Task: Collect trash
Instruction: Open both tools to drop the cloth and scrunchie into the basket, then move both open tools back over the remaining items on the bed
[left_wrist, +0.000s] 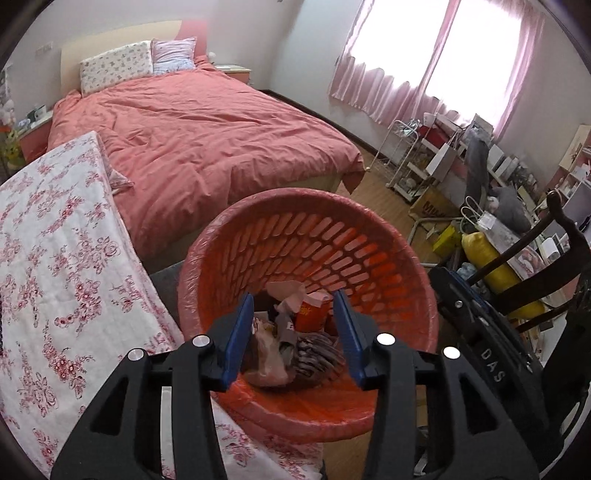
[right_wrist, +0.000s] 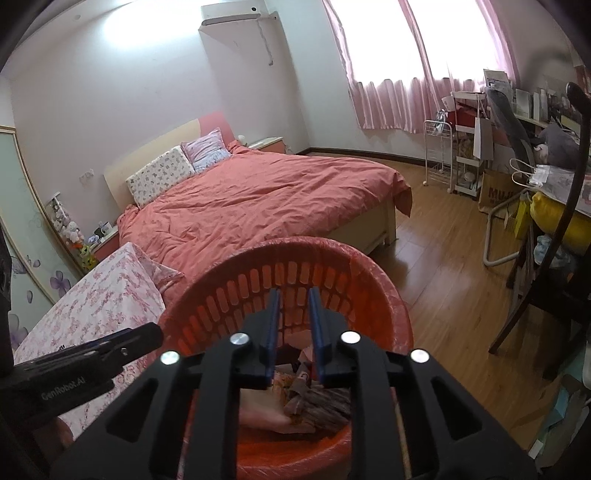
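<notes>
An orange slotted trash basket (left_wrist: 384, 236) lined with a thin plastic bag stands on the floor beside a table with a floral cloth (left_wrist: 55, 266). It holds trash (left_wrist: 291, 343): crumpled paper, an orange carton, brown wrappers. My left gripper (left_wrist: 295, 295) is open and empty, its blue fingers over the basket's mouth. My right gripper (right_wrist: 293, 291) is open with a narrow gap, empty, over the same basket (right_wrist: 376, 291). The trash (right_wrist: 314, 402) shows between its fingers. The left gripper's body (right_wrist: 85, 354) shows at the right wrist view's left.
A bed with a salmon duvet (left_wrist: 207, 140) lies behind the basket. A dark wooden chair (right_wrist: 546, 280) and a cluttered table with a yellow bag (left_wrist: 491, 266) stand to the right. White racks and paper bags (right_wrist: 465, 155) line the window wall. Wooden floor (right_wrist: 443, 258) lies between.
</notes>
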